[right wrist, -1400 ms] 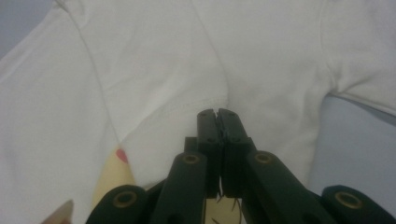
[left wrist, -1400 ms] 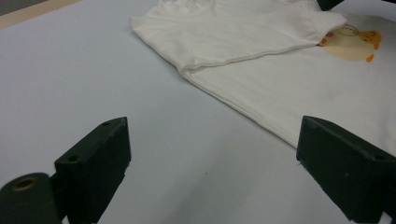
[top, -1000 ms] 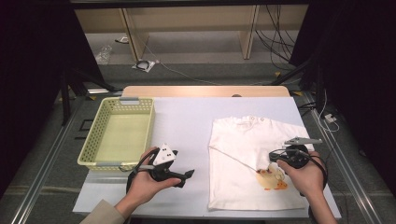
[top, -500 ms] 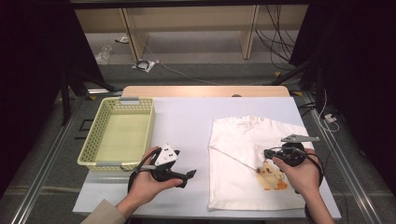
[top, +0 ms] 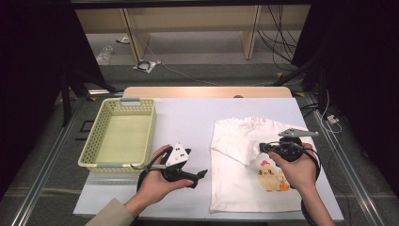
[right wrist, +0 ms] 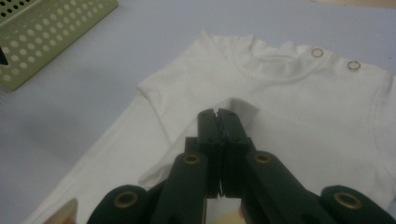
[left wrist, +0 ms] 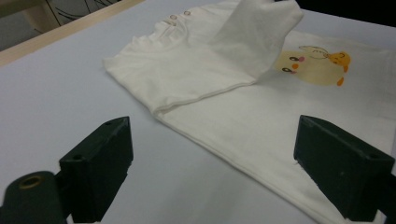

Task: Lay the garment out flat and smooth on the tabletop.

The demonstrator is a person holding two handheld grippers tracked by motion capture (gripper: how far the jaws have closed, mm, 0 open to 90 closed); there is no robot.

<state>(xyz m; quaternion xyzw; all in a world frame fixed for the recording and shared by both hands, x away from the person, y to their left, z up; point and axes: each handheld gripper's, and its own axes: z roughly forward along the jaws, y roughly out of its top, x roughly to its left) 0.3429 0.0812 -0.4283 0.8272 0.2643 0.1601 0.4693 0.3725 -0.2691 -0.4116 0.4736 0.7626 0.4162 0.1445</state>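
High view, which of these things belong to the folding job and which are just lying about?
In the job: white chick-print T-shirt; right claw, shut on its folded sleeve; left claw, open beside it.

Lying about: yellow-green basket, cables on the floor.

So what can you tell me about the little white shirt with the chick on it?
The white shirt looks like soft cotton, small like baby clothes. It lies flat on the white table, right of the green basket. Its neck opening, away from the person, has small round snaps on one shoulder. A yellow chick is printed on the front. The right gripper is shut on a sleeve, lifting and folding it over the chest. The left gripper hangs open beside the shirt's edge.
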